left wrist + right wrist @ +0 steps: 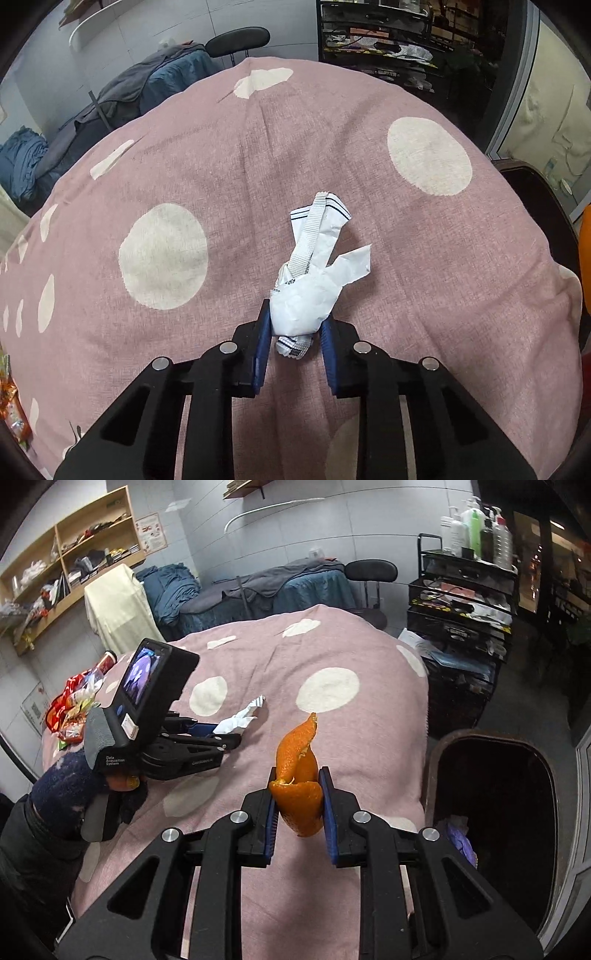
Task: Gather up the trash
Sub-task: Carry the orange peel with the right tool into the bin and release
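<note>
Right wrist: right gripper (298, 794) clamps peel (301, 775), bin (495, 812) just right. Left gripper (297, 325) pinches wrapper (314, 273) on blanket (221, 166). Next: carry both to bin, release.

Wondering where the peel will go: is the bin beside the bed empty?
Not empty. The bin stands open, with purple and pale scraps at its bottom; the rest is too dark to tell.

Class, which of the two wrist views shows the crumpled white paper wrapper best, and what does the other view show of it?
The left wrist view: the crumpled white paper wrapper sits close and central, pinched in the left gripper, creases and strap visible. The right wrist view shows it only small and sideways on the pink bedspread.
</note>
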`<state>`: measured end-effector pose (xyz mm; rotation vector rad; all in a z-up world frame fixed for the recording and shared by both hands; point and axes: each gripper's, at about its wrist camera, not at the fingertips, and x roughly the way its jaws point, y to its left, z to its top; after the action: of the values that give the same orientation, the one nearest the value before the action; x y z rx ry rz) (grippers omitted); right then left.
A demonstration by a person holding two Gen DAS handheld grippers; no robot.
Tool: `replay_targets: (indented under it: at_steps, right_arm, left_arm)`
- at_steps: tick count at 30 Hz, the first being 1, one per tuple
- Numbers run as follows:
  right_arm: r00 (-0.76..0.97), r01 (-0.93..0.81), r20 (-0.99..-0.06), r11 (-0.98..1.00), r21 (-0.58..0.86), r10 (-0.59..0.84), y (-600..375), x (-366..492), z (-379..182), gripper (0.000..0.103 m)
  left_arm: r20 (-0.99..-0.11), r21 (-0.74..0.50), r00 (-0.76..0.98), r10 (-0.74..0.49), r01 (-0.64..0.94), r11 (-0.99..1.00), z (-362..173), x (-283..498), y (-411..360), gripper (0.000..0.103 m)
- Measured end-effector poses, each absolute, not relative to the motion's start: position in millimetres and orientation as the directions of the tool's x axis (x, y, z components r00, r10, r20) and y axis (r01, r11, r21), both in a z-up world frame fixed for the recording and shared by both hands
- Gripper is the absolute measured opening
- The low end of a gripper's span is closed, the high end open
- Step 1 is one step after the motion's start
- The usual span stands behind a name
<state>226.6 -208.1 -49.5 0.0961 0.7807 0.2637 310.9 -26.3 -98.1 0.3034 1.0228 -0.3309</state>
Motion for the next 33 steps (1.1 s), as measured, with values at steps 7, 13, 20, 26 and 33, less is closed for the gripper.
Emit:
replay_targets:
  at_steps: [7, 13, 20, 26, 33]
  right_arm:
    - [0.7, -0.141, -0.662, 0.961, 0.24, 0.268, -236.4, 208.4, -54.0, 0.022]
    - [0.729, -0.089, -0.639, 0.96, 0.266, 0.245, -259.7, 189.8, -55.5, 0.022]
    - [0.761, -0.012, -0.618, 0.956, 0.292, 0.198, -294.1, 166.2, -55.8, 0.022]
    - [0.778, 0.048, -0.611, 0.957, 0.286, 0.143, -316.5, 149.1, -55.3, 0.022]
    - [0.767, 0.111, -0.634, 0.953, 0.283, 0.099, -341.5, 147.3, -64.7, 0.022]
  left_arm:
    - [-0.799, 0.026, 0.554, -0.232, 0.418, 0.908, -70.5, 270.5, -28.4, 0.024]
    - [-0.728, -0.044, 0.599, -0.334, 0.445, 0.895, -48.2, 225.5, -42.2, 0.024]
    - [-0.65, -0.13, 0.621, -0.438, 0.477, 0.869, -25.2, 196.0, -58.5, 0.024]
    - [-0.622, -0.161, 0.615, -0.484, 0.505, 0.848, -19.5, 178.5, -73.8, 0.024]
    - [-0.615, -0.173, 0.595, -0.518, 0.539, 0.824, -21.4, 168.0, -93.4, 0.024]
